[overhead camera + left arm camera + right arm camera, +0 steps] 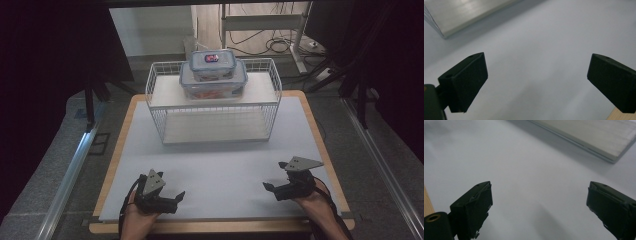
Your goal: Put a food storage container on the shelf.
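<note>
A white wire rack [214, 102] stands at the back middle of the table. On its top shelf sit two clear plastic containers stacked: a large one [213, 85] below and a small one [213, 64] with a blue-edged lid above. My left gripper [176, 198] rests near the front left edge, open, with nothing between its jaws [536, 82]. My right gripper [270, 189] rests near the front right, also open and empty [539, 207]. Both point inward toward the table's middle, well apart from the rack.
The table has a pale mat [215, 170] with a wooden border [114, 165]. The rack's lower shelf [212, 127] is bare. Metal rails [65, 185] run along both sides of the table, and cables [275, 45] lie on the floor behind.
</note>
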Action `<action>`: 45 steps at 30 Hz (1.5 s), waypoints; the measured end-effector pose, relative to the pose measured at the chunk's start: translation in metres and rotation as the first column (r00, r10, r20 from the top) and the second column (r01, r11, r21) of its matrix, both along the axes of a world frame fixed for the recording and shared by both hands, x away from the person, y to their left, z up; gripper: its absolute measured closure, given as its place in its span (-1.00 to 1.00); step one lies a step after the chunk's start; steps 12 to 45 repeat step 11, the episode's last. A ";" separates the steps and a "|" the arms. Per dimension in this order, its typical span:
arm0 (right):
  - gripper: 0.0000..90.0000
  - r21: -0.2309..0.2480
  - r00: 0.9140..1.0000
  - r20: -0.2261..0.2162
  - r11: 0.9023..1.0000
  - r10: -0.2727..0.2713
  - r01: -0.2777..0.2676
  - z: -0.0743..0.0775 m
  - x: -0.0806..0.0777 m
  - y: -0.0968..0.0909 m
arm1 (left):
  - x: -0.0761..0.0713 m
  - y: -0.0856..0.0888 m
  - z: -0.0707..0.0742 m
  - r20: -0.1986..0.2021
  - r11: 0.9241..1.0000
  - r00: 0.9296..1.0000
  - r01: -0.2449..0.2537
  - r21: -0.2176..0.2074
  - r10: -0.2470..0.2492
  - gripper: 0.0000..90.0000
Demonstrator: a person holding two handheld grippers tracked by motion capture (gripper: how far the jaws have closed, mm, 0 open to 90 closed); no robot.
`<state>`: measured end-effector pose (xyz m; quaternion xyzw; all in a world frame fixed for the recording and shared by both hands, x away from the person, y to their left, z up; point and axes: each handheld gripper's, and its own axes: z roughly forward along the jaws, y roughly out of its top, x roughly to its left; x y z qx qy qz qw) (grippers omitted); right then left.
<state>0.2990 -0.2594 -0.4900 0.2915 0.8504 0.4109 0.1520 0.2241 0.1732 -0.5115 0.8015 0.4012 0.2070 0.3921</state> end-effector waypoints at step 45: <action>-0.87 -0.046 1.000 -0.022 0.999 -0.005 0.004 -0.011 0.001 -0.002 | 0.005 0.001 -0.008 -0.041 1.000 0.999 -0.003 -0.008 0.002 -0.94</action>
